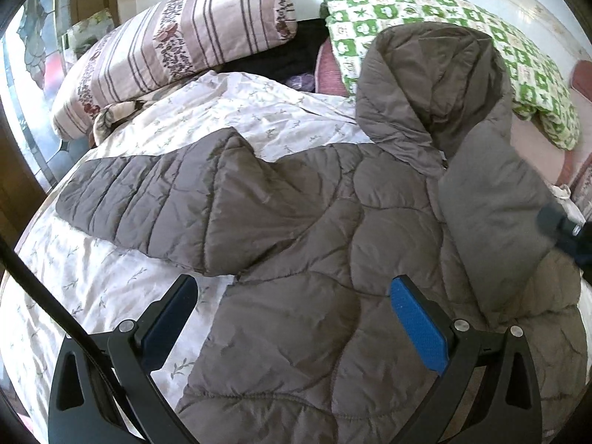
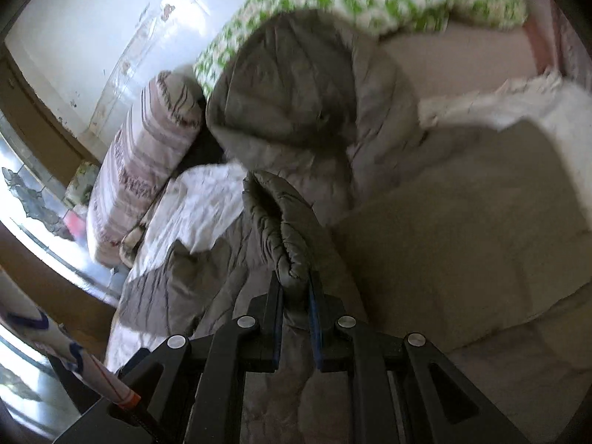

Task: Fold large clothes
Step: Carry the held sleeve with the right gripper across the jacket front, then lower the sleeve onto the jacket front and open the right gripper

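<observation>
Jacket (image 1: pixel 333 229) sleeve pinched in right tongs (image 2: pixel 296 281); left tongs (image 1: pixel 296 296) spread, empty.

White sheet (image 1: pixel 111 288) with a faint sprig print, covering the bed. Striped pillow (image 1: pixel 177 48) at the bed's far left corner, lying against the wall. Green-and-white checked quilt (image 1: pixel 462 37), bunched at the far right edge. Dark cloth (image 1: pixel 281 55) wedged between pillow and quilt.
</observation>
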Available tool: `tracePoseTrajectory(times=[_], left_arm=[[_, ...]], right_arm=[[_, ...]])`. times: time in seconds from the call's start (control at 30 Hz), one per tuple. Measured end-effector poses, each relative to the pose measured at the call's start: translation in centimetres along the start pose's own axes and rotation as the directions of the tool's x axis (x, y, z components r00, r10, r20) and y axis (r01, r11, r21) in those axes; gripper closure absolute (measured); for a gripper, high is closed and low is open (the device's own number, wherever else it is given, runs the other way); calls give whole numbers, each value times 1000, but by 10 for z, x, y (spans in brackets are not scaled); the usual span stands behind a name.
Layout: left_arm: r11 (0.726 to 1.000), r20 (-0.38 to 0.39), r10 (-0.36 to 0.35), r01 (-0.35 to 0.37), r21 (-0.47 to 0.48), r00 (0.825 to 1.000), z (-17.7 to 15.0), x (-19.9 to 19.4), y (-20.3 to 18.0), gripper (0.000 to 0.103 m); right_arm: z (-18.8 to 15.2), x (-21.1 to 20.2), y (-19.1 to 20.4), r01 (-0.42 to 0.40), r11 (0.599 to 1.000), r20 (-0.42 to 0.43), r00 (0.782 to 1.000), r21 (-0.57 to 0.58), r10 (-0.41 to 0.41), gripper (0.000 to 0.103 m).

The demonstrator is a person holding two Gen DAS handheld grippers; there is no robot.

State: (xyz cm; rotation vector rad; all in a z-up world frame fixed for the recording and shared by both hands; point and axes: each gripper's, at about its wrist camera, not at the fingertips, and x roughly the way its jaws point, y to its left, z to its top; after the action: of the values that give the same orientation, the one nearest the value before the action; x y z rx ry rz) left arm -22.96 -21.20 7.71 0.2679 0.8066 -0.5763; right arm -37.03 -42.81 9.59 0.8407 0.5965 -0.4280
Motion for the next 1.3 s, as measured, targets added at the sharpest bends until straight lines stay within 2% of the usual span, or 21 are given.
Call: tracePoseTrajectory(times=[0.07,0.13,0.17,0.27,0.3,0.4,0.47,0.53,0.6,0.67,0.7,0.73,0.77,0.83,0.9,1.0,1.1,1.3], left_arm=[[1000,2,6,-6,-3,1000,1,1,1,0],[1000,5,13,-13,-8,1000,1,1,3,0],[1000,4,16,-16,-11,1000,1,2,3,0],[1000,7,22,-22,-20,1000,1,3,4,0],[999,8,23,-23,-23,1000,1,3,4,0],[999,15,32,-31,-23,999,1,3,2,0],[1000,21,27,-27,-15,999,1,3,-1,0],[1000,16,9,-9,-8,1000,0,6,-5,0],[1000,5,5,-5,9,1000,1,11,-11,0],[1000,-16,2,-2,28,1000,0,21,-18,0],[999,-29,-2,3,34,1000,0,26,-20,0],[999,-48,-4,6,42,999,0,34,-24,0],[999,-60,-2,5,48,998,-1,39,-26,0],[999,-81,-3,6,46,997,-3,48,-28,0],[999,-118,-20,23,27,993,-3,57,-26,0],[998,-163,-60,57,-19,985,-6,68,-19,0],[999,-145,-46,46,-7,988,-8,68,-22,0],[1000,-105,-18,21,23,994,-8,59,-25,0]], right_arm=[[-5,8,4,-33,999,-38,999,-10,33,81],[-8,7,9,-60,998,-52,997,-38,58,69],[-10,3,12,-74,996,-51,996,-51,72,67],[-9,-19,15,-113,989,-18,994,-93,112,59],[-9,-25,15,-120,987,-12,993,-103,119,52],[-5,-46,7,-109,985,34,993,-132,115,49],[1,-58,-10,-28,992,84,996,-126,38,49],[9,-62,-40,122,989,126,986,-81,-111,49],[15,-63,-70,263,964,142,957,-41,-255,52],[20,-61,-96,347,937,129,931,-21,-342,60],[21,-59,-108,395,918,121,912,-14,-391,61],[22,-57,-121,455,890,114,885,-14,-451,61],[22,-54,-129,482,876,103,873,-18,-477,61],[20,-45,-150,506,863,58,861,-8,-505,61],[12,-34,-172,486,874,1,874,13,-486,61],[6,-27,-182,450,893,0,893,27,-450,61],[14,-23,-179,469,883,-23,883,-1,-469,59],[13,-40,-164,492,870,28,870,30,-492,58]])
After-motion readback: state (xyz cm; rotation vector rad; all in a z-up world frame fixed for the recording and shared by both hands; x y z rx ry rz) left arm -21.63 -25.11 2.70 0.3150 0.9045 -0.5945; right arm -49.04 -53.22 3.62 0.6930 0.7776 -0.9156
